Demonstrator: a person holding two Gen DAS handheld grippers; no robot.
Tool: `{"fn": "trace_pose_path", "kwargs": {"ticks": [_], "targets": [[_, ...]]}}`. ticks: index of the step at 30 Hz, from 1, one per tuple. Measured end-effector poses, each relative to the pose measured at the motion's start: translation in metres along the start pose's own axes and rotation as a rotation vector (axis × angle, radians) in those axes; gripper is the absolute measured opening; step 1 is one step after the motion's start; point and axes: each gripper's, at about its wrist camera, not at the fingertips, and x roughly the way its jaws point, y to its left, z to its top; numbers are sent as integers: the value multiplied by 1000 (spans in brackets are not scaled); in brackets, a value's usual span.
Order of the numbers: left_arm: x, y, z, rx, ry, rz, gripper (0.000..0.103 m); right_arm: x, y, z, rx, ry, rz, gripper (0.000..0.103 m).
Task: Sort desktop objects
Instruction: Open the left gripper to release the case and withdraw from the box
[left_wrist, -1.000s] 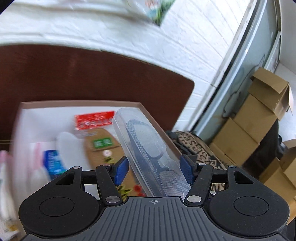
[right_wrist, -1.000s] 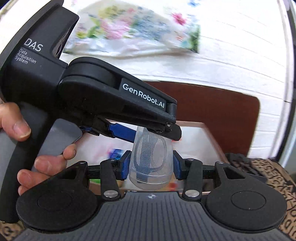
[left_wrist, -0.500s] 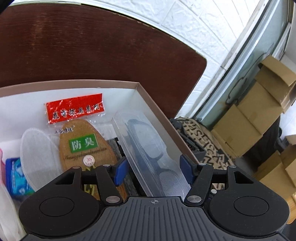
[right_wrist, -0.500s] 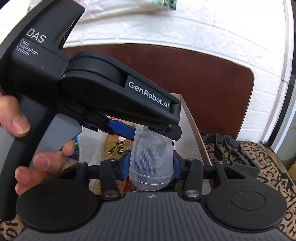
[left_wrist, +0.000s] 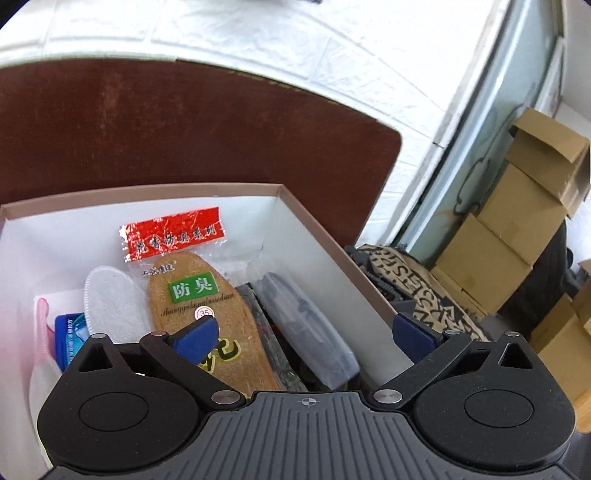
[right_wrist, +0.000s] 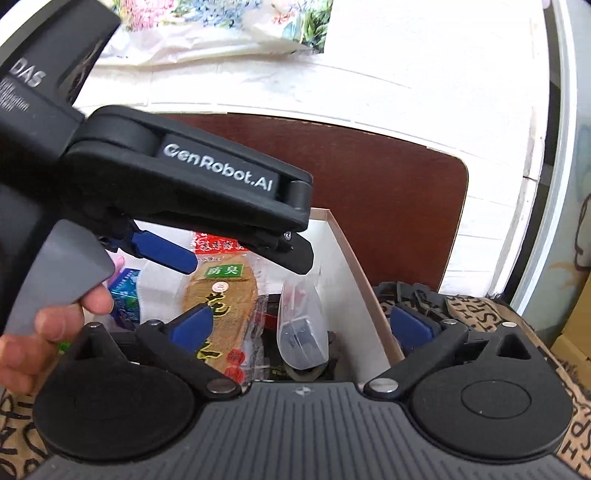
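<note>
A clear plastic glasses case (left_wrist: 295, 306) with dark glasses inside lies loose in the open cardboard box (left_wrist: 325, 229), along its right wall. My left gripper (left_wrist: 303, 334) hangs over it. Its jaws are opening wide and the blue pads (left_wrist: 195, 334) stand clear of the case. In the right wrist view the case (right_wrist: 299, 302) sits tilted in the box (right_wrist: 351, 251). The jaws of my right gripper (right_wrist: 301, 326) are also opening, with the pads apart from the case. The left gripper's body (right_wrist: 184, 184) crosses the upper left of that view.
The box also holds a cork insole packet (left_wrist: 192, 295), a white insole (left_wrist: 107, 299) and a blue packet (left_wrist: 68, 328). A brown chair back (left_wrist: 184, 129) rises behind it. A patterned cloth (left_wrist: 417, 280) and stacked cartons (left_wrist: 517, 229) lie to the right. A hand (right_wrist: 55, 321) grips the left handle.
Both grippers have opened and let go of the clear case, which has dropped into the box by its right wall. Both hands sank a little toward the box.
</note>
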Motion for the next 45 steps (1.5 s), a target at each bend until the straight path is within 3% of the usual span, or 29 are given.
{"fn": "trace_pose_path", "kwargs": {"ticks": [15,25,32,45], "targets": [[-50,-26,-21,50,-61,61,103,-34,3,0,28,-14,15,103],[-100,-39,-59,101,-112,109,103,-80,23,-9,50,-45,79,103],[-129,-39,-95,125,-75,211,103,-107,49,-20,56,-46,141,103],[-185,0,-154,-14,-49,325,103,-124,97,-57,50,57,247,103]]}}
